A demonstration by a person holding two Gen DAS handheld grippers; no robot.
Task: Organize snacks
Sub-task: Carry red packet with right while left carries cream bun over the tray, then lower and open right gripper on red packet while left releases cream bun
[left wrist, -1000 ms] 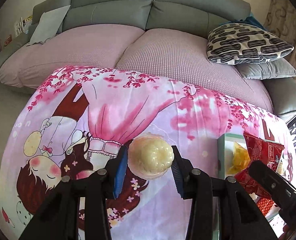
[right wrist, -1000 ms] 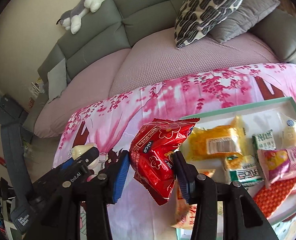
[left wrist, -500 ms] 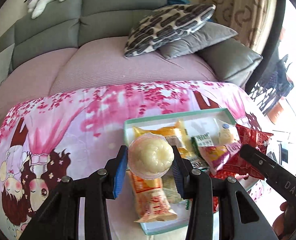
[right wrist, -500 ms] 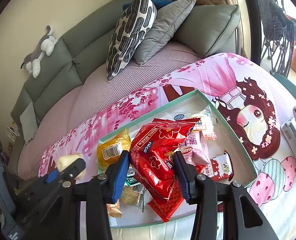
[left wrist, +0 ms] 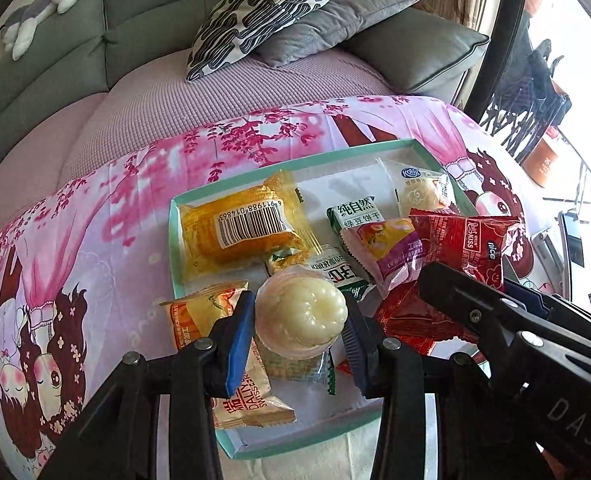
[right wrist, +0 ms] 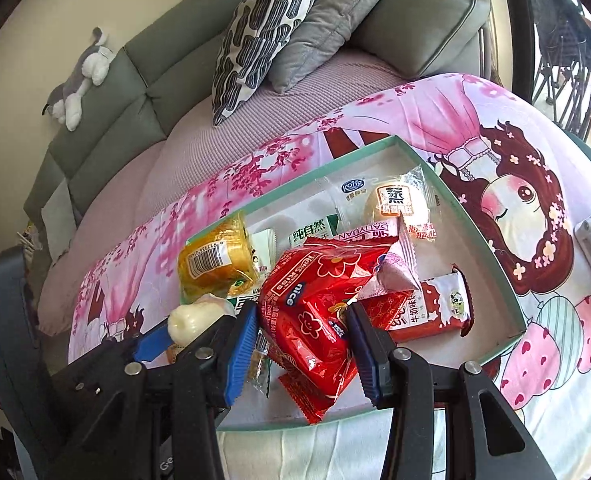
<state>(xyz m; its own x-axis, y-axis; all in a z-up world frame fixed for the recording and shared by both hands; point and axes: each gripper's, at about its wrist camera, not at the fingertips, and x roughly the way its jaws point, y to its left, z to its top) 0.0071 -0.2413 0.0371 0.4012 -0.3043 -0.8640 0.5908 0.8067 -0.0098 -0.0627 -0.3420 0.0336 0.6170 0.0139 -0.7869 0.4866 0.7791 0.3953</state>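
Both fisheye views look forward and steeply down along their own gripper fingers, close above the shallow mint-green rimmed tray (left wrist: 199, 199) (right wrist: 482, 236) on the pink cartoon-print cloth-covered surface (left wrist: 107, 240) (right wrist: 535, 152). The left wrist view sits toward the tray's left near corner, and the black right gripper (left wrist: 515, 320) crosses its lower right. The right wrist view sits nearer the tray's right half, with the left gripper (right wrist: 163, 336) at its lower left. Both share the tray, the cloth beyond it, the grey-green sofa (left wrist: 75, 52) (right wrist: 143, 80) and the black-and-white patterned cushion (left wrist: 263, 8) (right wrist: 263, 32) behind the tray.
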